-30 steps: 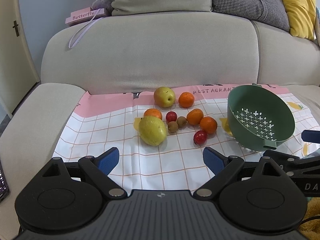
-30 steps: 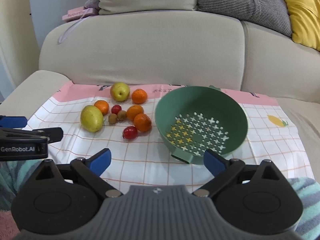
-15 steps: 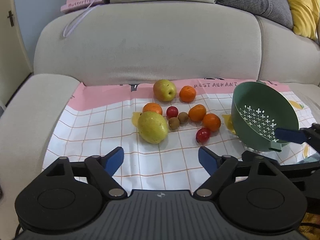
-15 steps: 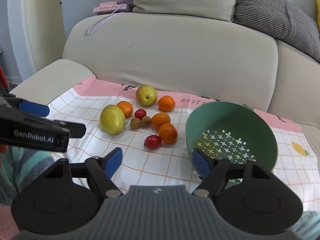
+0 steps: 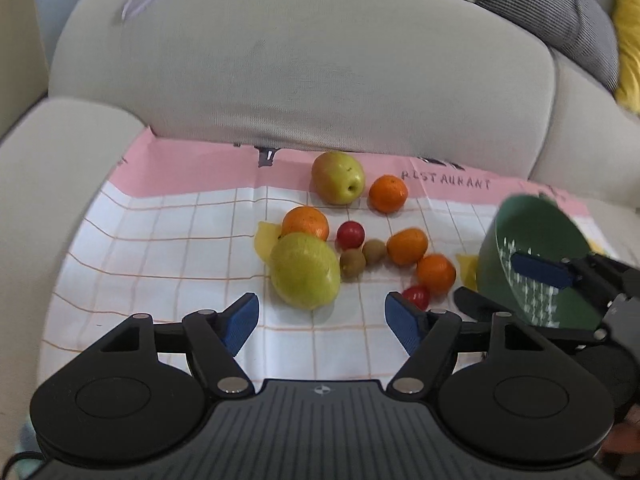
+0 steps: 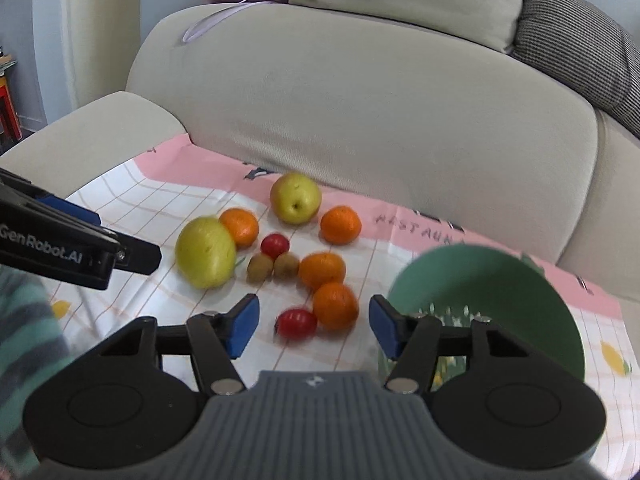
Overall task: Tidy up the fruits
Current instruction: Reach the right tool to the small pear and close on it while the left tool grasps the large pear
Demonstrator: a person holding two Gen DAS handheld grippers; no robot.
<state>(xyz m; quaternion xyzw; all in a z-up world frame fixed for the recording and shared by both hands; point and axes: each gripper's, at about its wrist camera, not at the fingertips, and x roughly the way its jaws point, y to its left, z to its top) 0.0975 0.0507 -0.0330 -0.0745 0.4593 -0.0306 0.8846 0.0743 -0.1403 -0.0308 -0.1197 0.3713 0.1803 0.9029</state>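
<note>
From the left wrist view, the work looks to be at its opening step: every fruit lies loose on the checked cloth (image 5: 168, 264) spread over the sofa seat (image 5: 48, 184), and the green colander (image 5: 532, 264) at the right seems to have nothing in it. The left gripper (image 5: 320, 318) hangs just short of the large yellow-green pear (image 5: 305, 270); its jaws have just been closing yet stand fairly wide, with nothing between them and nothing touched. The next move probably calls for easing forward until the pads straddle the pear, then closing gently, since a round fruit can roll off into the oranges beside it. From the right wrist view, the right gripper (image 6: 314, 326) points at the small red fruit (image 6: 297, 323) and the orange (image 6: 335, 306) nearest the colander's rim. Its jaws have also just been closing and now stand at a middling gap; the red fruit shows in that gap, but the picture is blurred there, so I judge it not gripped rather than being sure. The colander sits tilted, just right of this gripper.
</note>
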